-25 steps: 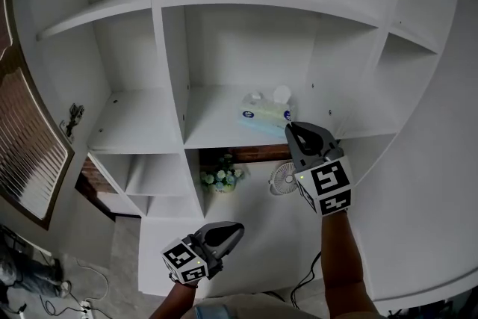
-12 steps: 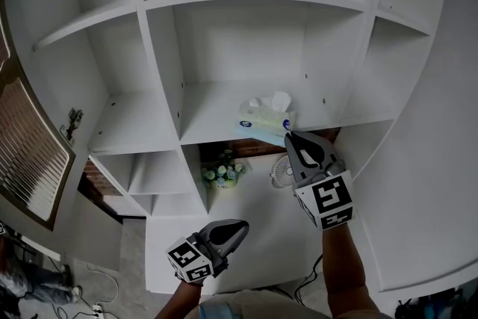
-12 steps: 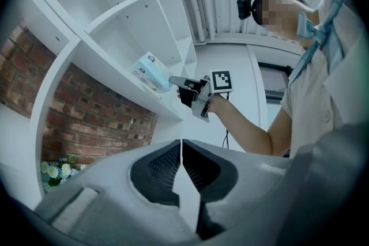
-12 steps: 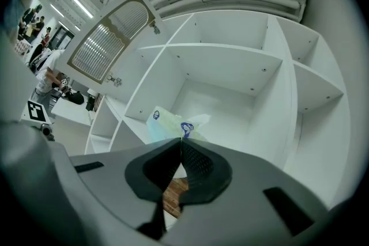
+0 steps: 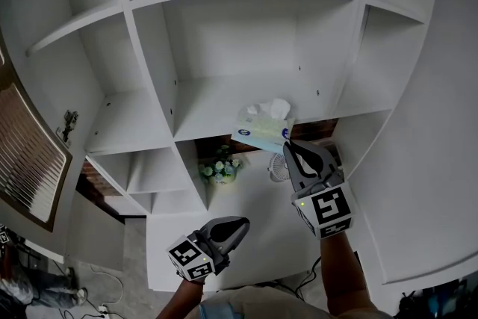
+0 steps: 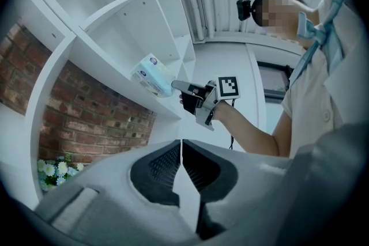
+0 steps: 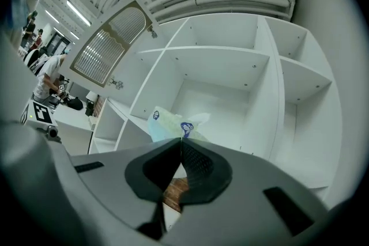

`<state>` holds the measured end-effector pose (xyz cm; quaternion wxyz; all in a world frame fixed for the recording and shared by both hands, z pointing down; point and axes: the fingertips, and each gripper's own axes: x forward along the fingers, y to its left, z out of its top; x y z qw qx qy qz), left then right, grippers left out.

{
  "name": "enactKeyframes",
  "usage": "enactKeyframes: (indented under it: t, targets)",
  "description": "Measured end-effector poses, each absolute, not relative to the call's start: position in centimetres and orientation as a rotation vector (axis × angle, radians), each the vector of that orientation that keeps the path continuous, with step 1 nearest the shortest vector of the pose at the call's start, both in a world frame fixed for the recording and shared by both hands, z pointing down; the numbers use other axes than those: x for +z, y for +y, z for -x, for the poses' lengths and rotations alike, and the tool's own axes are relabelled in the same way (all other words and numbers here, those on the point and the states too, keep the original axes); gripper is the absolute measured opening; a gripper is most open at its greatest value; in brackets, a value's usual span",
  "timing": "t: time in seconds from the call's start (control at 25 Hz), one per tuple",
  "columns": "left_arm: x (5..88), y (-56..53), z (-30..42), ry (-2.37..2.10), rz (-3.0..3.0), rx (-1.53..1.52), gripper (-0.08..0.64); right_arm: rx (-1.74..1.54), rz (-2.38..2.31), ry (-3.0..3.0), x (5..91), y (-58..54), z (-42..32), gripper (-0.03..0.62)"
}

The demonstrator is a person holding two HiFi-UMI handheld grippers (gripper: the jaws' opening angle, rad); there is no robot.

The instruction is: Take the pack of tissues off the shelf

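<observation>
Tissues are the whole job here, and the pack of tissues (image 5: 263, 129) sits at the front lip of the shelf (image 5: 202, 104), in its wide middle compartment. It is tilted, with its near corner poking out past the board's edge. We have the right gripper (image 5: 288, 147) clamped on that near corner, the jaws brought together on the thin wrap rather than spanning the pack's body. In the right gripper view the pack (image 7: 167, 123) rises straight out from the closed jaw tips.

We judge the corner was chosen because it is the part nearest the shelf's front. A pinch there lets us draw the pack outward without reaching deep into the compartment, and a soft pack offers a fold to bite on.

Our left gripper (image 5: 237, 223) hangs low, well below the shelf and well apart from the pack. Its jaws are together with nothing between them, and we take it that it is kept clear because one grip is enough.

Under the shelf stand some flowers (image 5: 219, 168) and a small fan (image 5: 278, 168). If the wrap slips, the pack would likely drop toward them.
</observation>
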<state>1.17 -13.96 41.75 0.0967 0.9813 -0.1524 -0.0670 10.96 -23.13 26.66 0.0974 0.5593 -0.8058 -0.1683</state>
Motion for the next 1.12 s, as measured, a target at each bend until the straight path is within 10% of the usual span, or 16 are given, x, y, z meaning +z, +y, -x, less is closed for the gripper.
enactKeyframes:
  t: [1.12]
  targets:
    - [42.4,-14.4,-1.5,-0.441,-2.899,-0.187,0.014,-0.391,-1.697,-2.485,32.1,-18.4,-10.9,0.018]
